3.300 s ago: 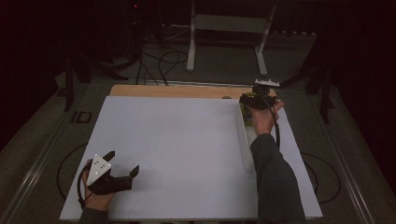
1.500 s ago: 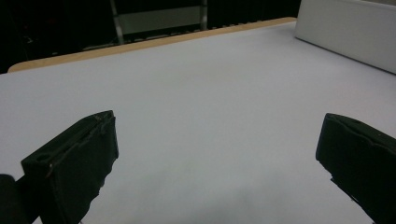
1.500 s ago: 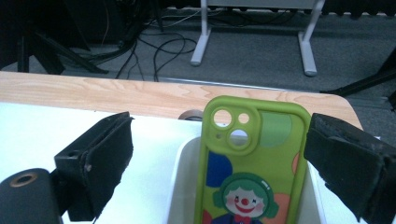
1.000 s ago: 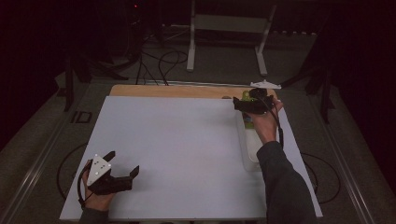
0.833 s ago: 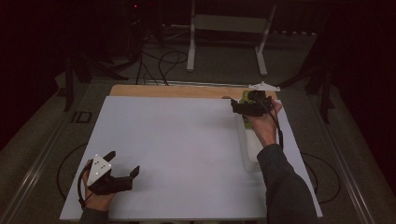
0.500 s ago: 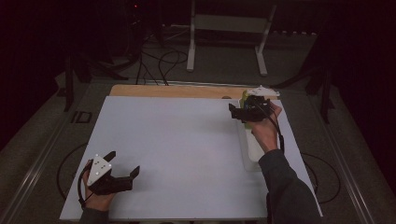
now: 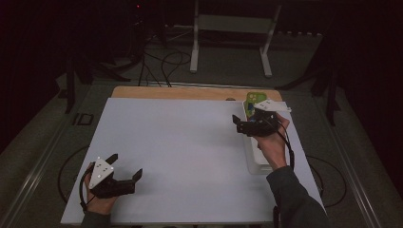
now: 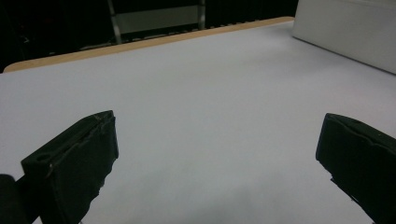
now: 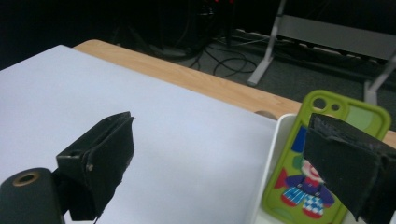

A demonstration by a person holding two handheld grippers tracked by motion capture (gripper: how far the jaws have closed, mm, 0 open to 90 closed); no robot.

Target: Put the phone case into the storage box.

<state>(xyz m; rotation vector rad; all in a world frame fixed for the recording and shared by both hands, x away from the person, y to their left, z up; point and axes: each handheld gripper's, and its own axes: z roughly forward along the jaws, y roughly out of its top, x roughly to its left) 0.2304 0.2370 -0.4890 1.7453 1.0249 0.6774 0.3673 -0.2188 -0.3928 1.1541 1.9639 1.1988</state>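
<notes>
A green phone case (image 7: 254, 98) (image 9: 299, 186) with a cartoon clown on it stands tilted at the far end of a long white tray (image 7: 257, 163) (image 9: 272, 154) on the right of the white mat. My right gripper (image 7: 238, 124) (image 9: 224, 163) hovers open just left of the tray's far end, with nothing between its jaws; in the right gripper view its right jaw stands in front of the case. My left gripper (image 7: 126, 166) (image 8: 219, 154) rests open and empty low over the mat's near left corner.
The white mat (image 7: 185, 152) covers a wooden table whose bare edge (image 7: 190, 92) shows at the back. A metal stand (image 7: 228, 28) and cables (image 7: 161, 61) lie on the floor beyond. The tray's white wall (image 8: 345, 32) shows far off in the left gripper view.
My right gripper has moved from over the tray's far end to the left and a little nearer, uncovering the green phone case. The left gripper has stayed still.
</notes>
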